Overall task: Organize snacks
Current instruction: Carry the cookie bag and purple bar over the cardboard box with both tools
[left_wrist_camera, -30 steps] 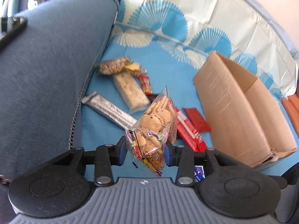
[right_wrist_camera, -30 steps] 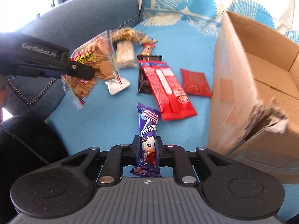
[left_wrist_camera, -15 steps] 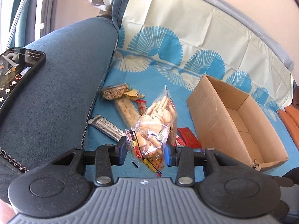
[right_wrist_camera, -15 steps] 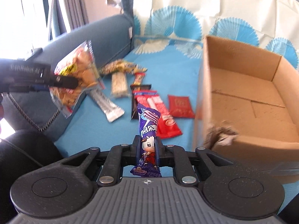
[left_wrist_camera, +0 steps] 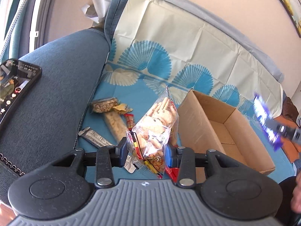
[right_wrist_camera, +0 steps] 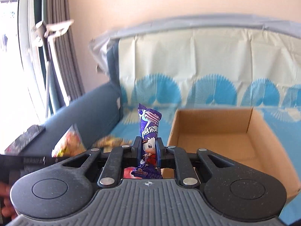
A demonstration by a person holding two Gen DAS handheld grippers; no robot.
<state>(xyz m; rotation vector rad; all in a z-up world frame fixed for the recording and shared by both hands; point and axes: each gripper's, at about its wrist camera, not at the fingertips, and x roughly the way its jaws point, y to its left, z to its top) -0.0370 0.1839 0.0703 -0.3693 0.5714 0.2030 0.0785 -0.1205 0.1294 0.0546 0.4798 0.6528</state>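
A: Left gripper [left_wrist_camera: 146, 150] — what is it doing?

B: Clenching a clear bag of biscuits [left_wrist_camera: 157, 126], blue pads pressing on both sides of the bag's lower half. The bag is standing up between the fingers, lifted off the blue sofa cover [left_wrist_camera: 105, 94].

A: And the right gripper [right_wrist_camera: 150, 146]?

B: Gripping a purple candy bar [right_wrist_camera: 149, 130] upright, jaws nearly together around its lower part, the top of the wrapper sticking out above the fingers. In the left view the same bar is showing as a purple blur at the right edge, raised beside the box.

A: Where is the cardboard box [left_wrist_camera: 212, 120] sitting?

B: On the sofa seat, toward the right end, open top facing up, its inside looking bare where visible. The fan-patterned backrest is rising just behind it.

A: Other snacks?

B: Lying on the seat near the left armrest [left_wrist_camera: 56, 86]: a bag of nuts [left_wrist_camera: 103, 104], a small yellow packet [left_wrist_camera: 122, 108] touching it, a long cracker pack [left_wrist_camera: 115, 124] below, a silver bar [left_wrist_camera: 94, 136] close to the armrest seam, a small red-ended sweet [left_wrist_camera: 129, 119]. A red wrapper [left_wrist_camera: 172, 172] is peeking out under the left gripper.

A: Anything on the armrest?

B: A phone [left_wrist_camera: 15, 88], screen lit, lying on top near its outer edge.
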